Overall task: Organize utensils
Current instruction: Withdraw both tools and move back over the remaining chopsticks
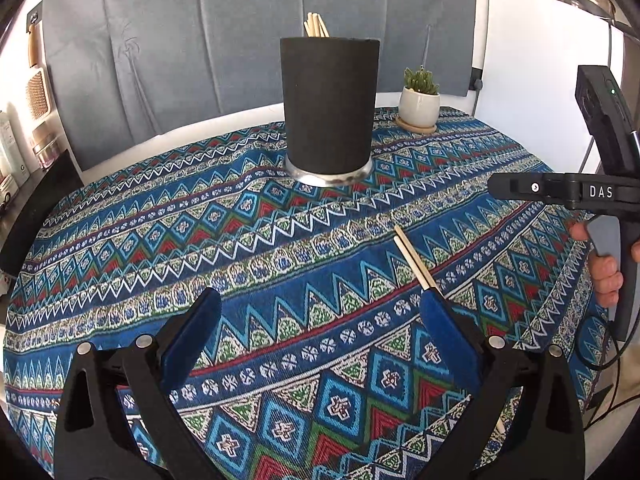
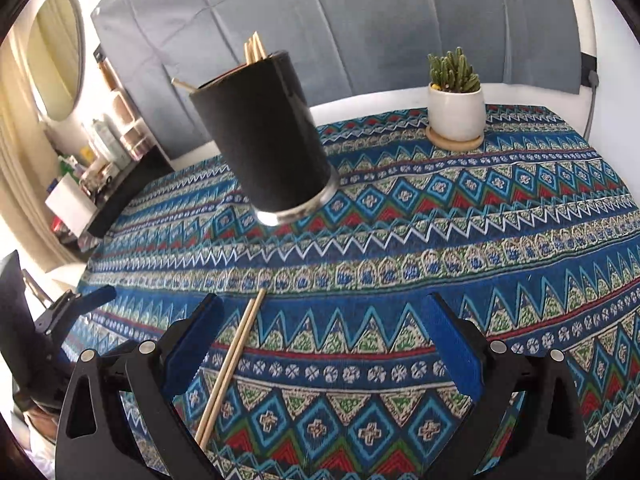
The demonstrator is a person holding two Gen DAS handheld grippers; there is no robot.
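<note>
A black holder (image 1: 329, 106) stands upright on the patterned cloth (image 1: 240, 240) that covers the bench, at the upper middle of the left wrist view, on a shiny metal base. Several chopstick ends (image 1: 316, 26) stick up above its rim. In the right wrist view the same holder (image 2: 262, 136) sits in the upper left of centre, with chopstick ends (image 2: 255, 48) rising from it and one more leaning out to the left. A loose pair of chopsticks (image 2: 230, 364) lies flat on the cloth in the lower left of the right wrist view, just beside the inner face of that view's left finger; whether they touch it cannot be told. In the left wrist view the same pair (image 1: 414, 260) shows at the right of centre, its near end hidden behind the right finger. The left hand-held gripper (image 1: 320, 300) has its blue-padded fingers spread wide, with nothing between them. The right hand-held gripper (image 2: 320, 308) is likewise wide open and empty; it also shows from the side at the right edge of the left wrist view, held by a hand (image 1: 606, 272). A small cactus in a white pot (image 1: 419, 106) stands on a wooden coaster to the right of the holder, near the far edge of the cloth. A grey padded panel (image 1: 200, 40) fills the background.
</note>
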